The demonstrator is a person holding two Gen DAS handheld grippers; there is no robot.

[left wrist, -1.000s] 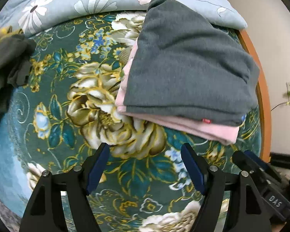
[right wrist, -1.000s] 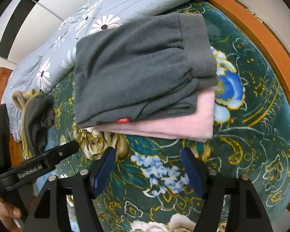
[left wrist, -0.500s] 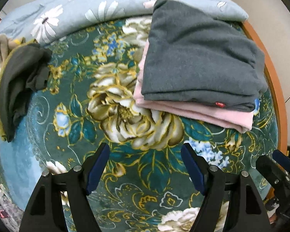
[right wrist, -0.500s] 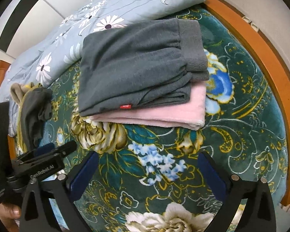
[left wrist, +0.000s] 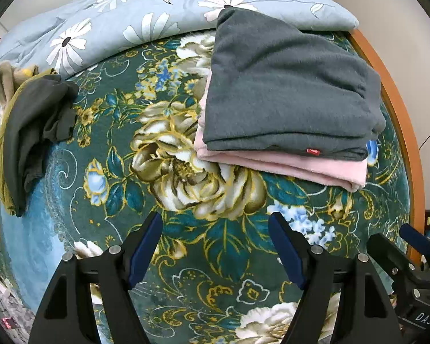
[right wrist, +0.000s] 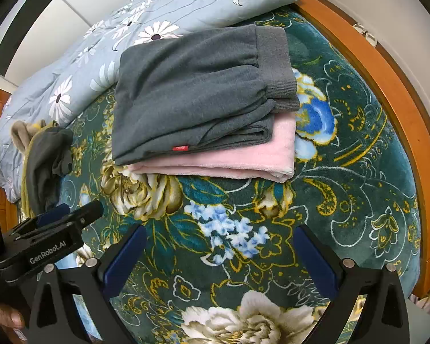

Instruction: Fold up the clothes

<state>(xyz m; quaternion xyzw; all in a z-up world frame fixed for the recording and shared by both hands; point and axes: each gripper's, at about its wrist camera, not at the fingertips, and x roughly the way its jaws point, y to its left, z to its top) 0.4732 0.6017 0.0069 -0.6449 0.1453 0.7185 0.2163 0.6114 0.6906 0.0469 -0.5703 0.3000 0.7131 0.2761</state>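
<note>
Item 1. Unfolded pile (left wrist: 34, 132), far left of the bed. Dark grey garment crumpled over a yellow-olive piece, with a beige scrap at its far end. It lies on the floral blanket (left wrist: 163, 258), its far end against the daisy quilt (left wrist: 100, 28). Judged light, limp and shapeless; it will sag from any single hold. Best taken by two spread points on one edge or hem, one per tool, so that it hangs flat before being laid out.

Item 2. Folded stack, right of centre, far side. Grey sweatpants (right wrist: 192, 86), ribbed waistband to the right, red tag on the near edge, resting squarely on a folded pink garment (right wrist: 243, 154). Both look like soft, thick fleece, not slippery and likely to keep a crease under their own weight. The stack appears finished; the pile at left is probably the work remaining.

Item 3. Left gripper (left wrist: 215, 252), near edge, centre-left. Jaws spread apart, blue pads facing each other, nothing between them; it hovers above the blanket, apart from both piles.

Item 4. Right gripper (right wrist: 220, 258), near edge, to the right. Jaws spread wider than the left tool's, also empty, above the blanket and short of the stack. The left tool's body shows at its left.
</note>
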